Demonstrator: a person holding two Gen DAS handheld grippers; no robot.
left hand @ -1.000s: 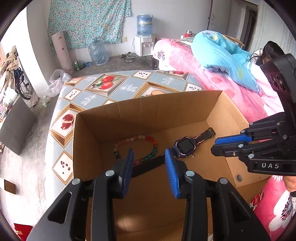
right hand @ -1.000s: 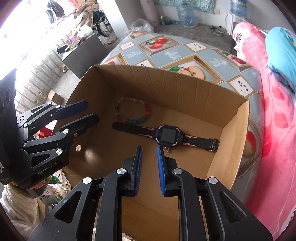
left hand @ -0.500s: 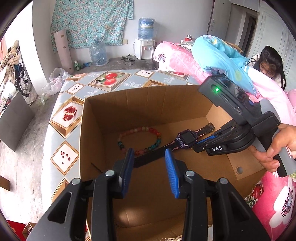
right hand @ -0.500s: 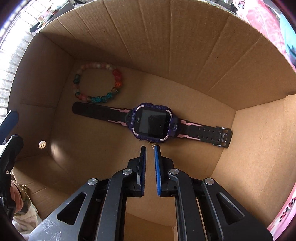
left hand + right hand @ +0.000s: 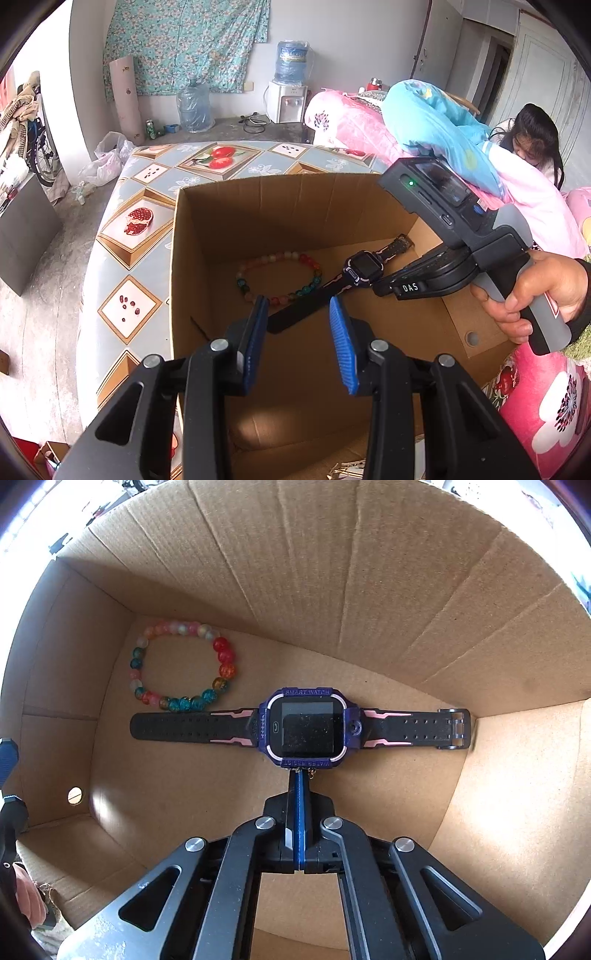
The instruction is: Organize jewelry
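Lying flat, purple-cased smartwatch [image 5: 308,726]

Small gold chain [image 5: 312,773] mostly hidden behind right gripper [image 5: 300,775] tips; grasp not discernible.

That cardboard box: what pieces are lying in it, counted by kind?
Beaded bracelet: 1
Smart watch: 1
Thin gold chain, only a bit showing at the tips of the shut right tongs: 1
Total: 3, all on the floor of the cardboard box.
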